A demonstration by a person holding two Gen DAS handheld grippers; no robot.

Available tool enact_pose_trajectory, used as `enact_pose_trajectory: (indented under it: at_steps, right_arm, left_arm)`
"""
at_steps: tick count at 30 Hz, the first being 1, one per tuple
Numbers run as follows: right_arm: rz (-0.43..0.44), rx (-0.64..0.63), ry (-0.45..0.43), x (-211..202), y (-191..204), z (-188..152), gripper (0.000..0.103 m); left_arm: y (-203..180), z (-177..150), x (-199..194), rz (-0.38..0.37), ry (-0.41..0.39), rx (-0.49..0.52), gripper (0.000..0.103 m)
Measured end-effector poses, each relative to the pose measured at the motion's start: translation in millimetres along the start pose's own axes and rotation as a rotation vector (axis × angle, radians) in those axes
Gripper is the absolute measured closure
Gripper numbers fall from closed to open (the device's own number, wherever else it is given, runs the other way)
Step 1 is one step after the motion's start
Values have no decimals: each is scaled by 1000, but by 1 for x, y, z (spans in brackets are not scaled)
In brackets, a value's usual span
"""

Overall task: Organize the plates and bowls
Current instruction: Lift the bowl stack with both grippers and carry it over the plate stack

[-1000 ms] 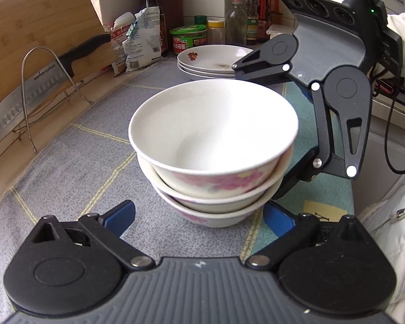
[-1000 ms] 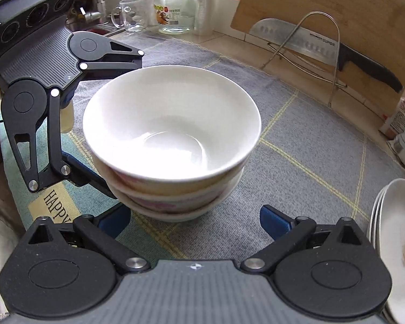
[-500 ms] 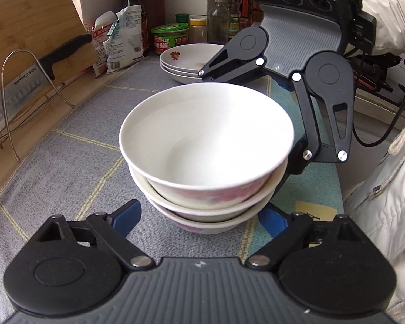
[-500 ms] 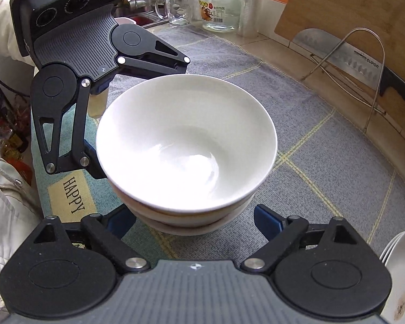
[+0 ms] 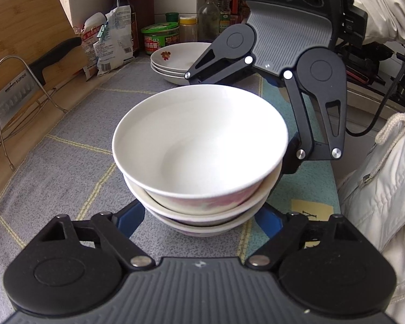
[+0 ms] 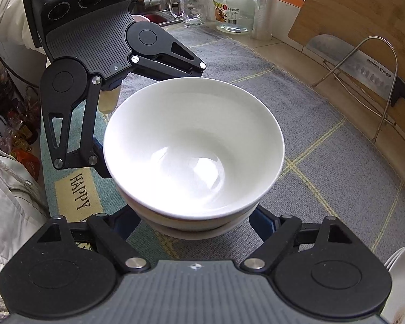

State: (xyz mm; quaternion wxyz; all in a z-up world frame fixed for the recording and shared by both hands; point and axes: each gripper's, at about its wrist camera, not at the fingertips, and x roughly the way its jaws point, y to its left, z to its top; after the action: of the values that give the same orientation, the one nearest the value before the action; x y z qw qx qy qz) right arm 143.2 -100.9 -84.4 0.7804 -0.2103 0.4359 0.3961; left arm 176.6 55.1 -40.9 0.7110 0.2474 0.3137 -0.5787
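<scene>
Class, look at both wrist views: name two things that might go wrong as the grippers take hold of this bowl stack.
1. The bowls are three deep and sit unevenly; both grippers, left and right, have been closing low around the bottom bowl, so the top ones may tip or slide if lifted.
2. The plates stand close behind; a swing that way might knock them.

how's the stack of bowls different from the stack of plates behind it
The bowl stack is tall, with deep plain white insides; the plate stack sits low and shallow, with a red flower print inside its top plate. The bowl stack sits between both claws; the plate stack sits apart by the jars, untouched. Both are white, three-high, on the grey mat.
</scene>
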Motion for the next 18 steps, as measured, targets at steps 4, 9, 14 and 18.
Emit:
enact_pose_trajectory:
  at_steps: [4, 9, 14, 18]
  right_arm:
    - [-6, -20, 1, 1, 1, 2, 10]
    - [14, -14, -1, 1, 0, 2, 12]
    - [11, -9, -2, 1, 1, 2, 12]
    - [9, -4, -1, 0, 1, 2, 12]
  left_arm:
    - [0, 2, 1, -5, 1, 8, 15]
    - [0, 2, 1, -13, -3, 11, 17]
    - [0, 2, 2, -12, -3, 11, 17]
    - [0, 2, 2, -10, 0, 7, 17]
